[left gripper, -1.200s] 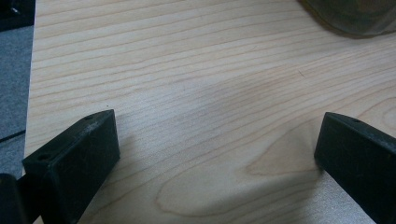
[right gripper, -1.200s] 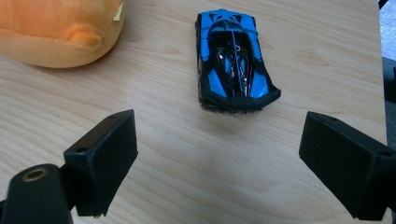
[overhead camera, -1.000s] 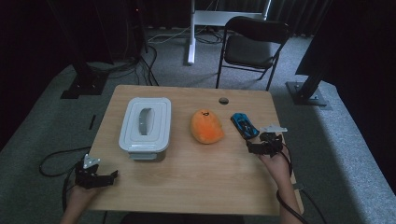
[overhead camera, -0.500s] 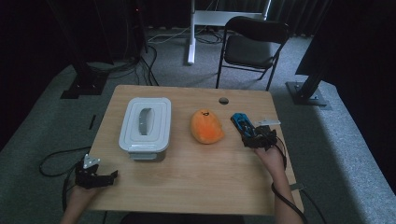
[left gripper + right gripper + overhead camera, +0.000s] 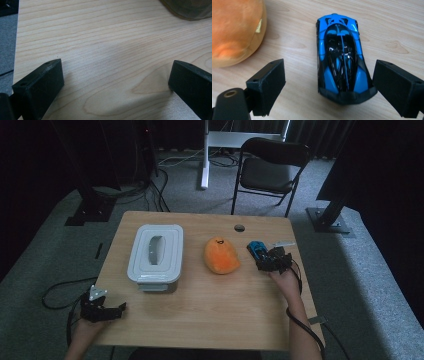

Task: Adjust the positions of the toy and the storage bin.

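Wooden tabletop [image 5: 215, 310]: blue toy car [image 5: 340, 56] at 3 o'clock, rear between your right gripper [image 5: 332, 87] jaws, spread, off-centre; closing could spin it into plush [image 5: 235, 30]. Left gripper [image 5: 116, 82] jaws spread, idle.

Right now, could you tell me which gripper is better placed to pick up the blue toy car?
The right gripper. Its open jaws already flank the blue toy car, beside the orange plush. The left gripper rests open at the table's near left corner, over bare wood.
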